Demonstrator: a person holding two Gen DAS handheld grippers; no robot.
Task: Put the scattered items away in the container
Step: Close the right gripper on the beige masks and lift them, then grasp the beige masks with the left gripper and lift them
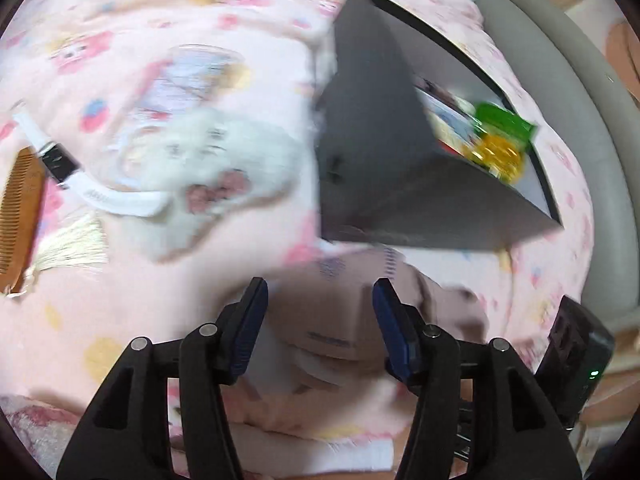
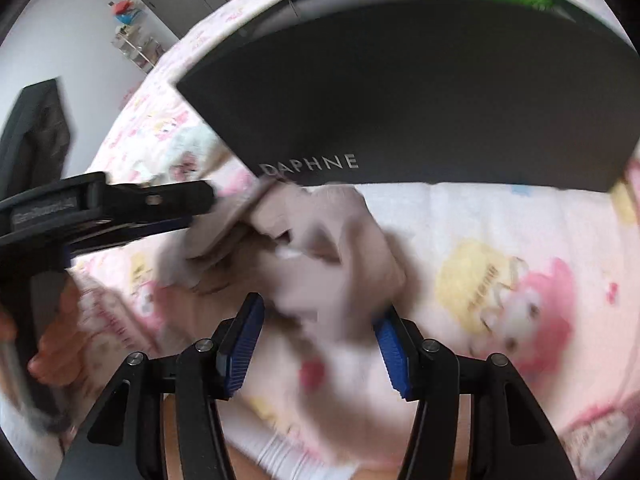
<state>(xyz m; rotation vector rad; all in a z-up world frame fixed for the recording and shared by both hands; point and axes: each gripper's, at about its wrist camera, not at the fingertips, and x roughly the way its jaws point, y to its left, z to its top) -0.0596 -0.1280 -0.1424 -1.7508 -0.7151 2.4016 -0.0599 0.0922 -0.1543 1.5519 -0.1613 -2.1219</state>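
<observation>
A dark grey box (image 1: 380, 152) marked DAPHNE (image 2: 400, 112) stands on the pink patterned bed cover and holds a green and yellow packet (image 1: 500, 140). A beige cloth (image 2: 320, 248) lies crumpled in front of the box. My left gripper (image 1: 320, 320) is open above it, jaws wide apart; in the right wrist view it (image 2: 200, 208) comes in from the left and touches the cloth's edge. My right gripper (image 2: 320, 336) is open, with the cloth just ahead between its fingers. A white watch (image 1: 80, 176), a wooden comb (image 1: 20, 208) with a tassel and a white plush toy (image 1: 216, 152) lie left of the box.
A grey padded bed edge (image 1: 568, 100) runs along the right. A black device (image 1: 576, 352) sits at the lower right. In the right wrist view a dark garment (image 2: 36, 132), a shelf with items (image 2: 132, 40) and a wardrobe stand beyond the bed.
</observation>
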